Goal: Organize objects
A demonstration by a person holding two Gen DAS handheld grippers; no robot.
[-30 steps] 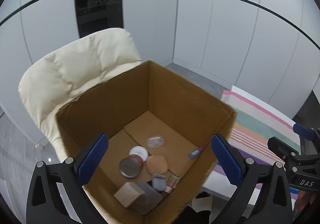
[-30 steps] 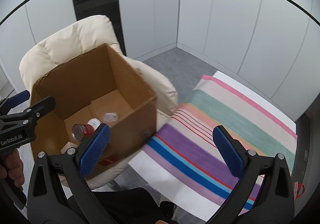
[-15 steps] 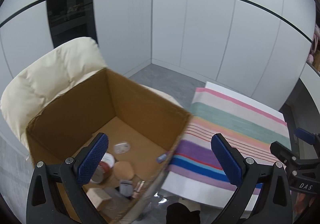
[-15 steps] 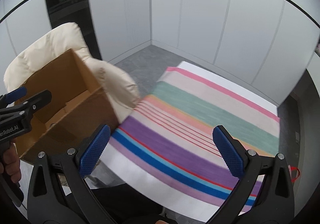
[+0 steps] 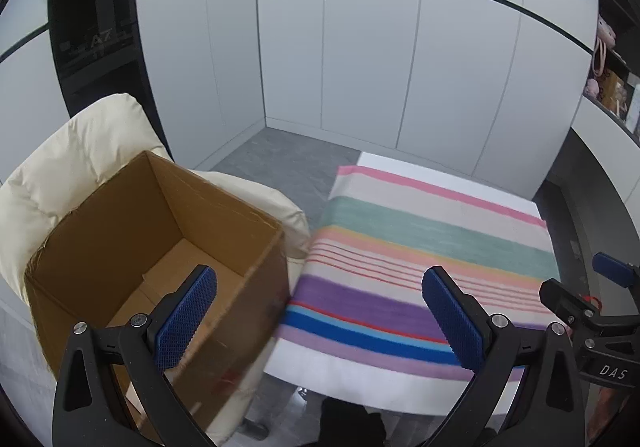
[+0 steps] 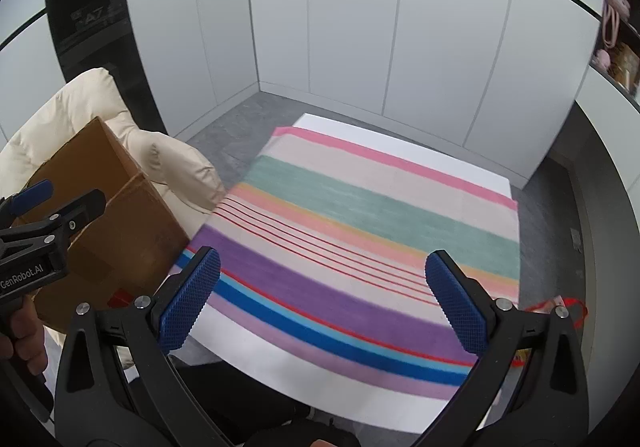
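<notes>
1. A cream padded chair point(image 5: 76, 167) sits at the far left, against a dark wall panel.
2. An open cardboard box point(image 5: 132, 231) rests on the chair's seat. From the left wrist view only its bare brown floor and inner walls show; whatever lies at the near end is hidden behind the gripper's frame.
3. The left gripper point(image 5: 320, 321) hangs above the gap between box and table. Its jaws are spread wide with nothing between them. The left blue pad point(image 5: 186, 321) lines up over the box's near corner, apart from the cardboard; the right pad sits over the cloth.
4. A table point(image 6: 272, 357) with a white top stands just right of the chair, covered by a striped cloth point(image 6: 360, 231) in pink, green, purple and blue. No loose items show on it.
5. The right gripper point(image 6: 320, 299) hovers over the cloth, released and wide apart, gripping nothing and touching nothing.
6. A red cord point(image 6: 568, 307) lies at the table's right edge.
</notes>
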